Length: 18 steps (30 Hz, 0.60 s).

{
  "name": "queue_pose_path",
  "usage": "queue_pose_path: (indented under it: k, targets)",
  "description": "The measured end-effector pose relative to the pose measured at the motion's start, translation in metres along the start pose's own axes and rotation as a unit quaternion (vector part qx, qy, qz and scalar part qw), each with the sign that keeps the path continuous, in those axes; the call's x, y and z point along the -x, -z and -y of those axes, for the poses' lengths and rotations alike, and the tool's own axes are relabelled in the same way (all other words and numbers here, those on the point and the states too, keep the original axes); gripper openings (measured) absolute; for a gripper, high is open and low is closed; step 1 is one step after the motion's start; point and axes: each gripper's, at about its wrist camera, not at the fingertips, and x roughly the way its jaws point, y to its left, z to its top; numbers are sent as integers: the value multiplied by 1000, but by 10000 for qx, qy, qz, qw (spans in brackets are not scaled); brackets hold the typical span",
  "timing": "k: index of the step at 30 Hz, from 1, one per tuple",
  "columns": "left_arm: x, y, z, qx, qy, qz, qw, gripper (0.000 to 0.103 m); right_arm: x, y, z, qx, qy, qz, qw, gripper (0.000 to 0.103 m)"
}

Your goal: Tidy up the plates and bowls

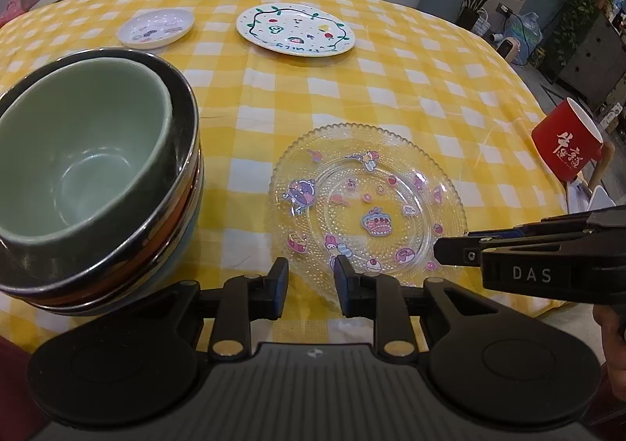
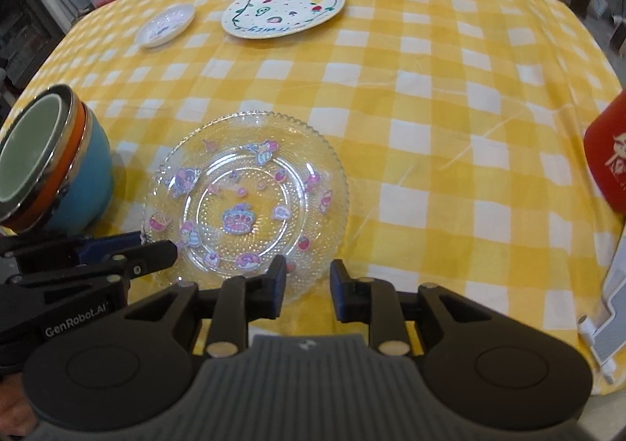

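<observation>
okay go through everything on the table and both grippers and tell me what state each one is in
Stack of bowls: nested, upright, green one on top.
Glass plate: flat, empty, nearest both grippers.
Fruit-pattern plate: flat, far side.
Small white dish: flat, beside it.
Red mug: tilted.
Left gripper: open, empty.
Right gripper: open, empty.

Stacked bowls (image 1: 90,175) left of the glass plate (image 1: 367,202)
Left gripper (image 1: 311,284) parted at the plate's near rim, holding nothing.
</observation>
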Motion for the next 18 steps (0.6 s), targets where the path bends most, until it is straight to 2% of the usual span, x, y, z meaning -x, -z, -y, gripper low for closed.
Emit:
queue_pose_path:
  k: [8,18]
  targets:
    - [2,2,11,-471,-178,45,9987,32,1,1,-1,107,0,16,9999,25]
    - [2,2,11,-498,-145,-4,9987,33,1,1,-4,340,-26,-18,9994,26]
